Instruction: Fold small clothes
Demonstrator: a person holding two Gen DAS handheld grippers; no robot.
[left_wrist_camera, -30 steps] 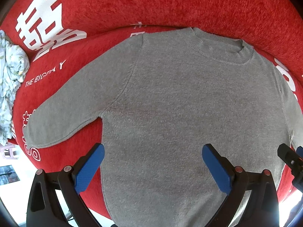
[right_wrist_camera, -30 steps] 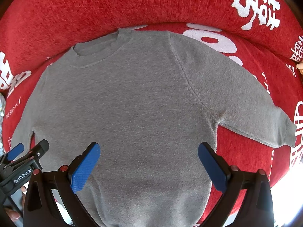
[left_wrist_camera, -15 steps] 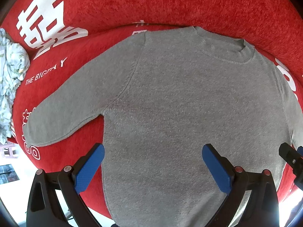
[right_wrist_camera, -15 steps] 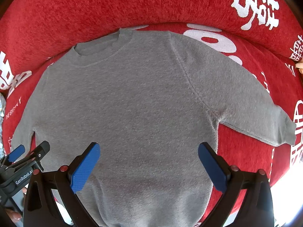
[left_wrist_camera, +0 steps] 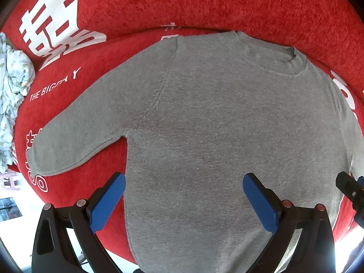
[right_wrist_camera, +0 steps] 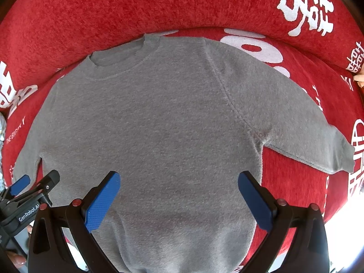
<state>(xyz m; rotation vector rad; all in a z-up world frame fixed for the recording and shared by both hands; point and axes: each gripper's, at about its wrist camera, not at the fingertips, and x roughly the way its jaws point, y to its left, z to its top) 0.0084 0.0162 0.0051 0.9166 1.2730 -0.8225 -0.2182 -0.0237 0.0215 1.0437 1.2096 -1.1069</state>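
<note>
A small grey sweater lies flat, face up, on a red couch seat, collar toward the backrest and both sleeves spread out. Its left sleeve angles down to the left; its right sleeve reaches the right side. My left gripper hovers open over the lower left of the body, blue pads wide apart and holding nothing. My right gripper hovers open over the lower right of the body, also holding nothing. The sweater's hem runs out of view below both cameras.
The red couch has white printed characters, with its backrest right behind the collar. A pale patterned cloth is bunched at the far left. The left gripper shows at the right wrist view's left edge. Bright floor lies beyond the seat's front edge.
Both views have shifted very slightly, so the sweater sits a little lower in frame. Both grippers stay open, and the sweater has not moved.
</note>
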